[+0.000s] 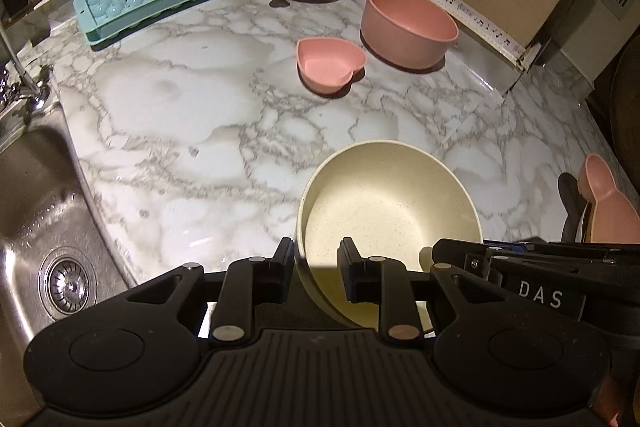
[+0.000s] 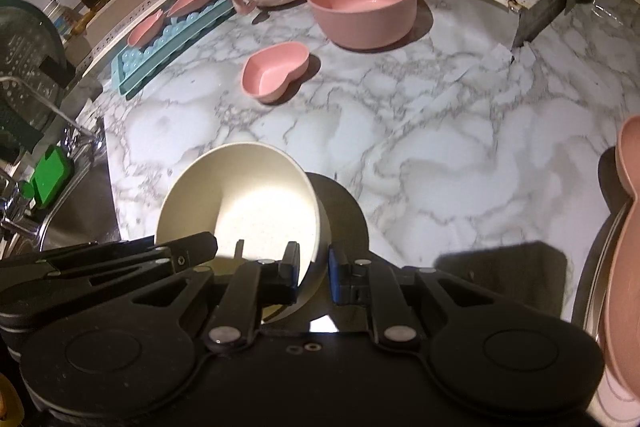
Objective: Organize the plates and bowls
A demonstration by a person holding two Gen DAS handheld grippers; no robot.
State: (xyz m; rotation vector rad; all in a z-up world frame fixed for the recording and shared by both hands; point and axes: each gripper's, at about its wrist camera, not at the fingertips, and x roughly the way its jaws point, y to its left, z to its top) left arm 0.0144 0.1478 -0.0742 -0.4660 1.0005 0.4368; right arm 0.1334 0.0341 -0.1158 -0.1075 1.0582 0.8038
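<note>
- So both claws are on the same cream bowl (image 1: pixel 384 211): the left gripper (image 1: pixel 316 267) has its jaws pinched across the bowl's left wall, one pad inside and one outside.
- Same deal on the other side. The right gripper (image 2: pixel 314 269) is clamped over the right wall of that bowl (image 2: pixel 240 203), rim sitting between the pads.
- The bowl looks tipped a bit, and the shadow under it in the right wrist view makes me think it's held up off the marble counter (image 1: pixel 192 115). Can't swear to that though.
- Key relation for the next move, I'd say: the big pink bowl (image 1: pixel 408 27) sits ahead and somewhat to the right, near the back wall, well apart from the held bowl. If nesting is the plan, that's the direction to carry.
- The pink heart dish (image 1: pixel 330 65) lies between the two, just beside the pink bowl, so it's roughly on the path and worth clearing.
- Neither hand is clearly nearer; the right one is on the side facing the pink bowl.
- Sink (image 1: pixel 48 219) is off to the left.
</note>
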